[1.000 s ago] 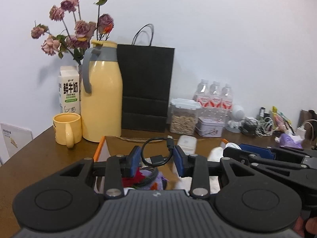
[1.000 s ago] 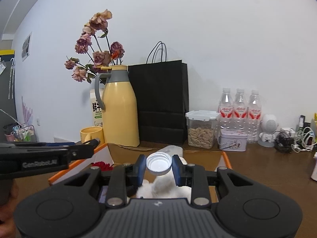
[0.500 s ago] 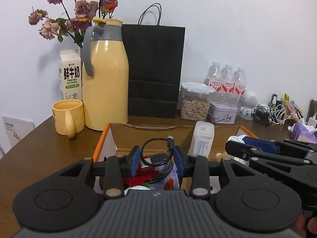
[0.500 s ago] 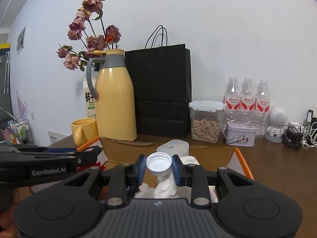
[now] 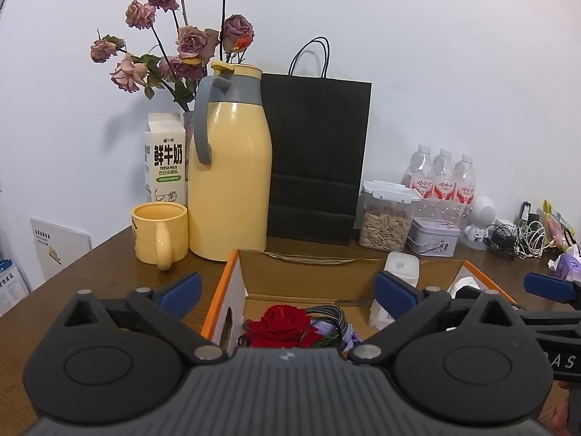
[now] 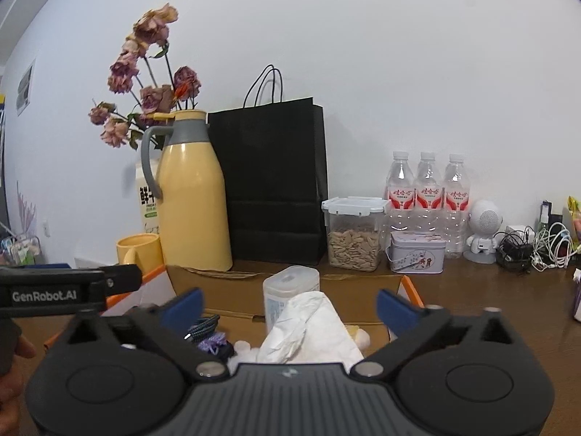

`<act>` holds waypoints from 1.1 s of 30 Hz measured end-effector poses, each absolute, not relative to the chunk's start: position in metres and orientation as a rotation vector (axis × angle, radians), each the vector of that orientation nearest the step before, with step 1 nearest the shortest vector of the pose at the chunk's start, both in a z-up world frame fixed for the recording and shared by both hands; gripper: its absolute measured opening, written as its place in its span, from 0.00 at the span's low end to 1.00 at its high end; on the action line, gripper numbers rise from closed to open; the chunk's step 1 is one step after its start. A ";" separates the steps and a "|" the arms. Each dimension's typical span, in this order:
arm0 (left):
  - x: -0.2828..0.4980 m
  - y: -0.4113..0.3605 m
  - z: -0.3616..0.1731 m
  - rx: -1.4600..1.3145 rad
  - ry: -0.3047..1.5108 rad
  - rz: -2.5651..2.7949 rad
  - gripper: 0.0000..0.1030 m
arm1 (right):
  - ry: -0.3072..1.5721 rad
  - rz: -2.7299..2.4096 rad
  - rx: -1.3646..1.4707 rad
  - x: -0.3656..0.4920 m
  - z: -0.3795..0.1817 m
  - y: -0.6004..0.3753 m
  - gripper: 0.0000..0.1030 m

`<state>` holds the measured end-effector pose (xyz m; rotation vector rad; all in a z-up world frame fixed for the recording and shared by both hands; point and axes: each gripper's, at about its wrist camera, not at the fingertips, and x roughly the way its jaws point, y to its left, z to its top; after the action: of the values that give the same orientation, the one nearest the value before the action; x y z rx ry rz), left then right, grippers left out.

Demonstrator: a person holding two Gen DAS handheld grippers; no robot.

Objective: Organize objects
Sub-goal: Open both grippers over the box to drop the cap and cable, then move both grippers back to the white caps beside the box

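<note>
Hovering over the cardboard box [image 5: 232, 290], the left gripper [image 5: 288, 287] has just spread its fingers wide; the black cable it pinched a second ago is no longer between them, and a braided cable [image 5: 328, 318] now lies in the box beside a red fabric rose [image 5: 281, 321]. The right gripper [image 6: 288, 303] has likewise just been opening, its blue pads standing far apart with nothing pressed between them; the white bottle cap it clamped earlier is gone from its grip, and whether one of the small white pieces low in the box is that cap cannot be told. Under it, inside the box, are a crumpled white tissue [image 6: 308, 327], an upright white plastic container [image 6: 288, 290] and the cable end with a purple knitted piece [image 6: 210, 341]. The box, with orange-edged flaps, sits on a dark brown wooden table [image 5: 72, 279] against a plain white wall [image 5: 435, 54]. Behind the box stand a yellow mug [image 5: 159, 230], a yellow thermos jug [image 5: 230, 178] with a grey handle, a milk carton [image 5: 165, 158], dried pink roses [image 5: 174, 47] and a black paper bag [image 5: 314, 156]. Further right are a clear tub of seeds [image 5: 386, 221], a small tin [image 5: 432, 241], three water bottles [image 5: 441, 181], a little white robot figure [image 5: 481, 223] and a tangle of chargers and cords [image 5: 519, 236].
</note>
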<state>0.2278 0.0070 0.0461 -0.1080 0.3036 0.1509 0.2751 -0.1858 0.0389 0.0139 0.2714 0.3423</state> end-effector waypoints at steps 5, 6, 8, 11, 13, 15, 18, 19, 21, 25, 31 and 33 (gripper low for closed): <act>0.227 0.006 0.046 -0.108 0.304 0.149 1.00 | 0.265 0.344 0.012 0.273 0.040 -0.186 1.00; 0.227 0.006 0.046 -0.108 0.305 0.148 1.00 | 0.263 0.343 0.012 0.272 0.040 -0.186 1.00; 0.226 0.005 0.045 -0.106 0.308 0.145 1.00 | 0.261 0.342 0.011 0.271 0.041 -0.186 1.00; 0.222 0.003 0.045 -0.104 0.301 0.141 1.00 | 0.254 0.343 0.009 0.268 0.042 -0.186 1.00; 0.220 0.002 0.045 -0.102 0.293 0.141 1.00 | 0.246 0.342 0.008 0.266 0.043 -0.187 1.00; 0.219 0.001 0.045 -0.102 0.291 0.143 1.00 | 0.236 0.336 0.003 0.262 0.045 -0.189 1.00; 0.216 0.000 0.046 -0.105 0.289 0.141 1.00 | 0.217 0.335 0.005 0.256 0.051 -0.193 1.00; 0.214 -0.001 0.047 -0.107 0.287 0.141 1.00 | 0.211 0.336 0.008 0.253 0.053 -0.195 1.00; 0.208 -0.003 0.050 -0.113 0.282 0.137 1.00 | 0.201 0.341 0.014 0.248 0.058 -0.199 1.00; 0.197 -0.007 0.056 -0.121 0.271 0.113 1.00 | 0.192 0.349 0.003 0.236 0.065 -0.207 1.00; 0.181 -0.017 0.057 -0.119 0.277 0.085 1.00 | 0.206 0.349 -0.018 0.218 0.069 -0.220 1.00; 0.177 -0.020 0.056 -0.115 0.290 0.079 1.00 | 0.216 0.345 -0.025 0.213 0.069 -0.224 1.00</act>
<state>0.1771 -0.0205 0.0558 -0.1154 0.2902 0.0791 0.2132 -0.2240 0.0691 -0.0251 0.2157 0.3451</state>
